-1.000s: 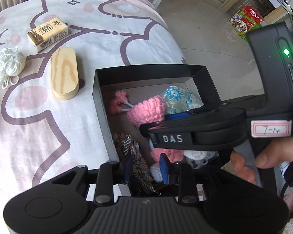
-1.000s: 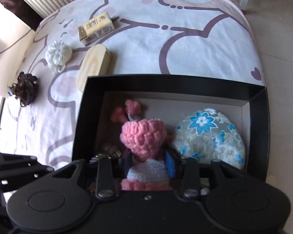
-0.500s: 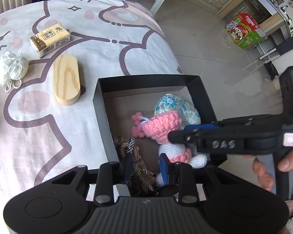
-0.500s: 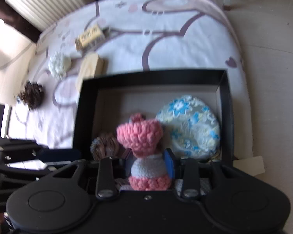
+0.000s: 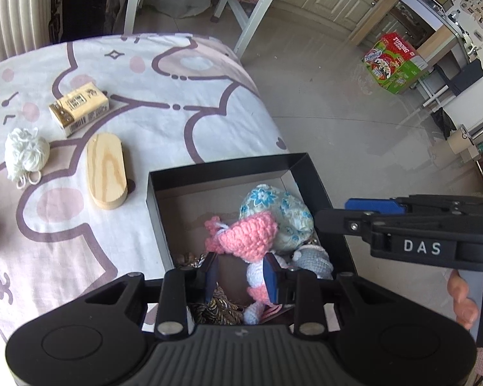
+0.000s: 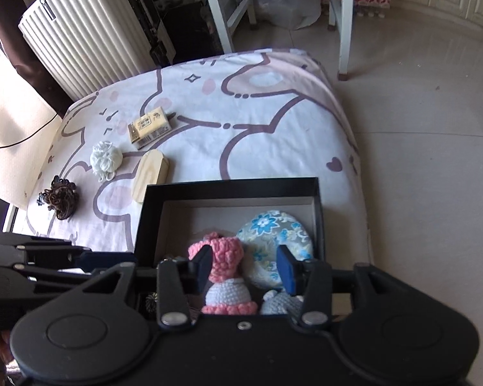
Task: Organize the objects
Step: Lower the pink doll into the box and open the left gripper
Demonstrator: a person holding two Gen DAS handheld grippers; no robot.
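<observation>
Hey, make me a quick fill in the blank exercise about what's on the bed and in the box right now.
1. The pink crochet doll sits inside the ____ box.
2. The wooden block lies between the box and the ____ yarn ball.
3. The dark hair tie lies ____ the box.
4. Next to the doll in the box is a blue ____ pouch.

Missing words: black; white; outside; floral

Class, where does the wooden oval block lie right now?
In both views the wooden oval block lies on the bedsheet, just left of the black box, below the tissue pack.
</observation>
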